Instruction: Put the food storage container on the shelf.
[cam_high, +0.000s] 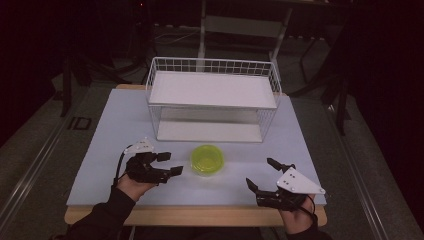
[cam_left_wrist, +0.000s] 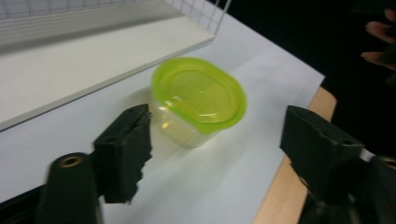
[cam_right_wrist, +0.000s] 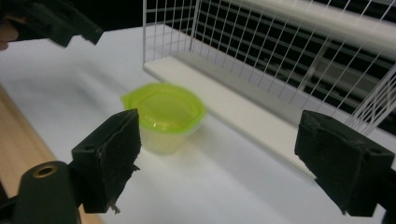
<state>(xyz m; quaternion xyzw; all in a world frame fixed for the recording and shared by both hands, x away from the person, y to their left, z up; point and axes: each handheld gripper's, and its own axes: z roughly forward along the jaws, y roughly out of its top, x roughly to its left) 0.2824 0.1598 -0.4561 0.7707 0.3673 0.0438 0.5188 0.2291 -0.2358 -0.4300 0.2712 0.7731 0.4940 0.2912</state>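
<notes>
Left gripper (cam_high: 167, 164) sits near-left on the tabletop (cam_high: 115, 130), jaws wide open and empty, angled right toward the lidded green container (cam_high: 206, 159), probably lining up a grab. Container stands upright near centre, just in front of the wire shelf rack (cam_high: 212, 100), clear of both sets of jaws, slightly closer to the left one. Right gripper (cam_high: 262, 175) is near-right, jaws also spread wide, holding nothing, aimed left at it.

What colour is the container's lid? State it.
The lid is bright yellow-green; the left gripper view shows it best.
</notes>
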